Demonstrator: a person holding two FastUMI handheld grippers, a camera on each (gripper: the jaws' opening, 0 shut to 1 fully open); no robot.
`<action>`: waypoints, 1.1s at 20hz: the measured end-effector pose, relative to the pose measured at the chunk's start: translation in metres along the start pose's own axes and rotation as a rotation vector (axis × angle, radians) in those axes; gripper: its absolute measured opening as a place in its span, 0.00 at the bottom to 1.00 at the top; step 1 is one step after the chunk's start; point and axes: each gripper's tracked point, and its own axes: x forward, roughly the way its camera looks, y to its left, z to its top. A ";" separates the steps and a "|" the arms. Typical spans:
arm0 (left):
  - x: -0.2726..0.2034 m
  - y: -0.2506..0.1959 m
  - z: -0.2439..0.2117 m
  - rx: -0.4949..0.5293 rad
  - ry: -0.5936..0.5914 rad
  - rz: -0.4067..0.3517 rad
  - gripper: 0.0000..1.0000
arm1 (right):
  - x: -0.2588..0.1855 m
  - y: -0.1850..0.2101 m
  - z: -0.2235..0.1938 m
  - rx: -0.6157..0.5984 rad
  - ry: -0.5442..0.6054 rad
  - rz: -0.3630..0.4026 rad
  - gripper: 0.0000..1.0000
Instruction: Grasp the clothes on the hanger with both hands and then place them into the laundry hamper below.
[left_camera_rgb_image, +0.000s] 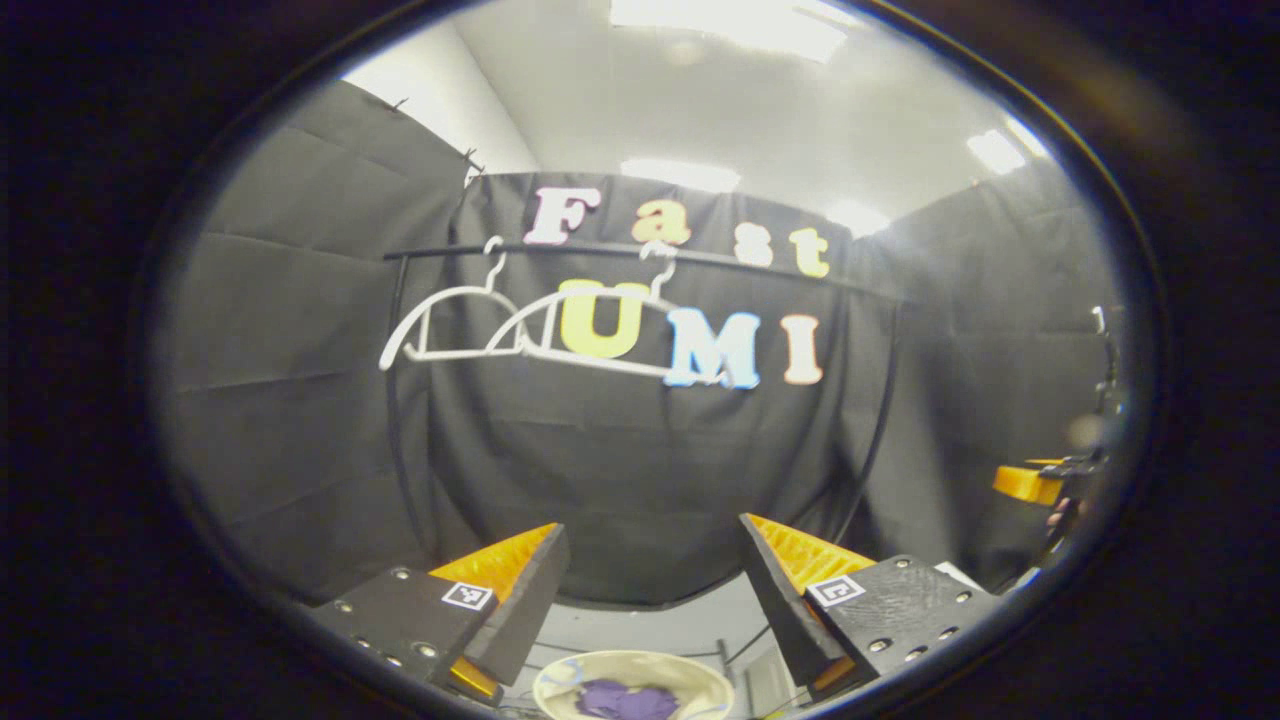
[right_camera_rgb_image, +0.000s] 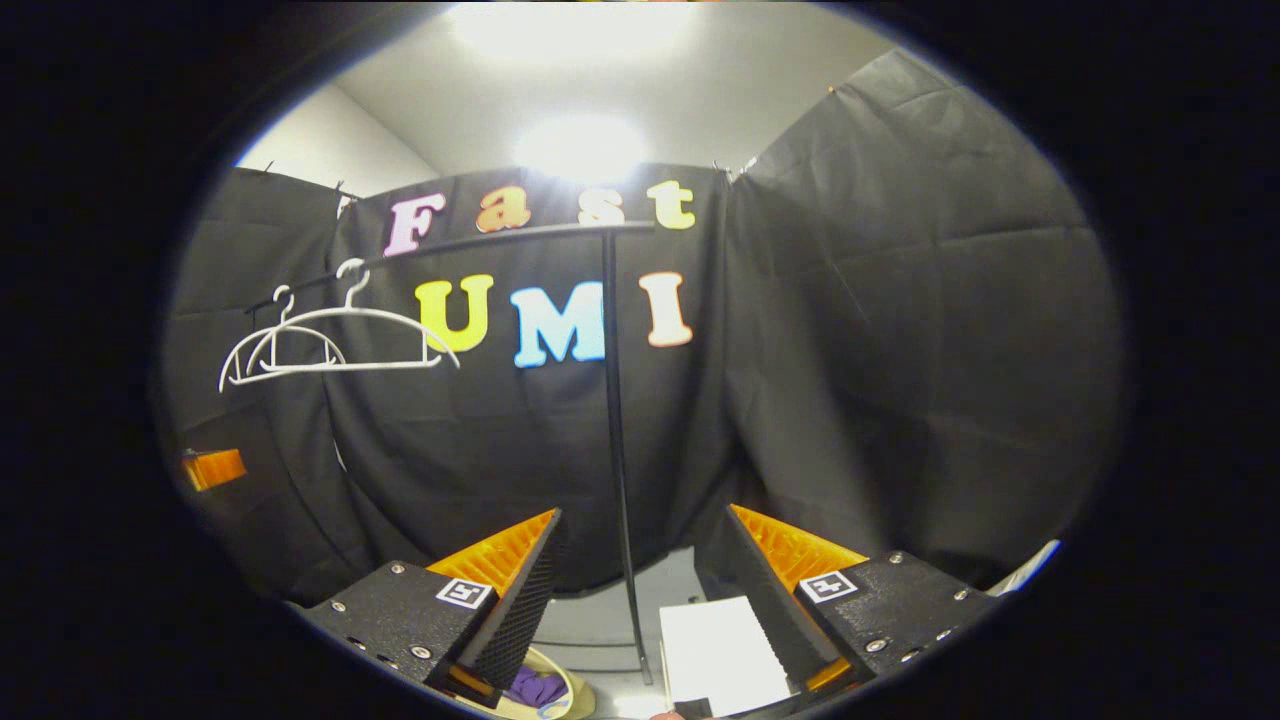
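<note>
Two bare white hangers (left_camera_rgb_image: 480, 335) hang on the black rail (left_camera_rgb_image: 620, 250) ahead in the left gripper view. Low down, under my fingers, the pale round laundry hamper (left_camera_rgb_image: 560, 672) holds a purple garment (left_camera_rgb_image: 625, 700). My left gripper (left_camera_rgb_image: 650, 530) is open and empty, raised above the hamper. In the right gripper view the hangers (right_camera_rgb_image: 340, 340) hang at the upper left, and the hamper (right_camera_rgb_image: 582, 697) with the purple garment (right_camera_rgb_image: 535, 688) shows at the bottom. My right gripper (right_camera_rgb_image: 640, 520) is open with nothing between its fingers.
The rail's black upright post (right_camera_rgb_image: 615, 450) stands just ahead of my right gripper. A white flat object (right_camera_rgb_image: 720, 650) lies on the floor beside it. Part of the other gripper shows at the far right (left_camera_rgb_image: 1030, 482) and at the far left (right_camera_rgb_image: 212, 468). Black cloth walls enclose the booth.
</note>
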 end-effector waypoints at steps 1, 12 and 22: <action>-0.011 -0.007 0.022 -0.004 -0.034 0.005 1.00 | 0.003 -0.007 0.018 -0.008 -0.040 0.007 0.92; -0.089 -0.040 0.104 -0.038 -0.258 0.102 1.00 | -0.007 -0.027 0.070 0.006 -0.210 0.162 0.95; -0.098 -0.007 0.082 0.081 -0.156 0.104 1.00 | 0.005 0.029 0.084 0.082 -0.201 0.159 0.95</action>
